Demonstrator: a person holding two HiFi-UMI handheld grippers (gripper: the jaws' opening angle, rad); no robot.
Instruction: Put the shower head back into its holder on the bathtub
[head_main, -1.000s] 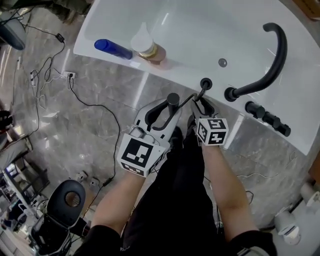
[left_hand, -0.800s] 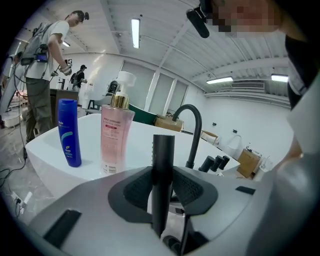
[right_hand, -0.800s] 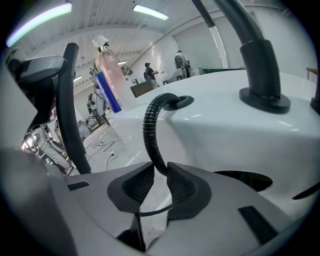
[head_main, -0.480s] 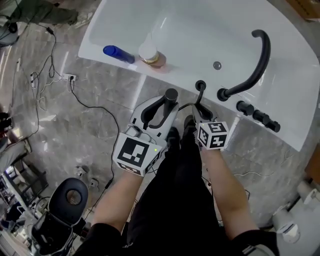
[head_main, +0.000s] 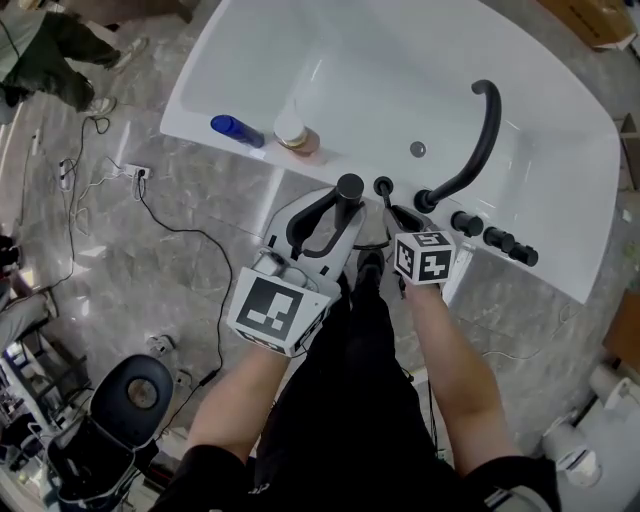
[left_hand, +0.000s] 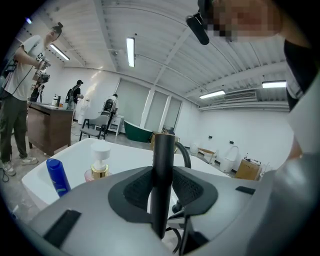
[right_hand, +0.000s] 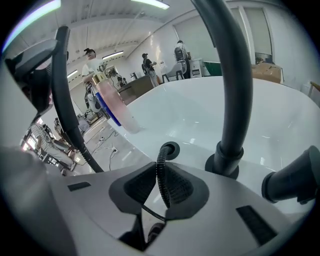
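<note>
The black stick-shaped shower head (head_main: 349, 188) (left_hand: 163, 155) stands upright between the pads of my left gripper (head_main: 330, 215) (left_hand: 161, 192), which is shut on it. Its top lies just left of the round black holder hole (head_main: 383, 186) (right_hand: 170, 148) in the white bathtub's rim (head_main: 330, 165). The black ribbed hose (head_main: 388, 200) (right_hand: 162, 180) rises out of that hole. My right gripper (head_main: 397, 213) (right_hand: 164, 189) has just been closing, and its pads now pinch the hose a little above the hole.
A curved black spout (head_main: 480, 130) and black tap knobs (head_main: 498, 240) stand right of the hole. A blue bottle (head_main: 237, 130) and a pump bottle (head_main: 292, 132) sit on the rim to the left. Cables (head_main: 170, 215) cross the marble floor; a stool (head_main: 132, 395) stands lower left.
Both grippers have risen and drawn toward the tub rim. The shower head's top now sits beside the holder hole. The right gripper's jaws have closed on the hose.
</note>
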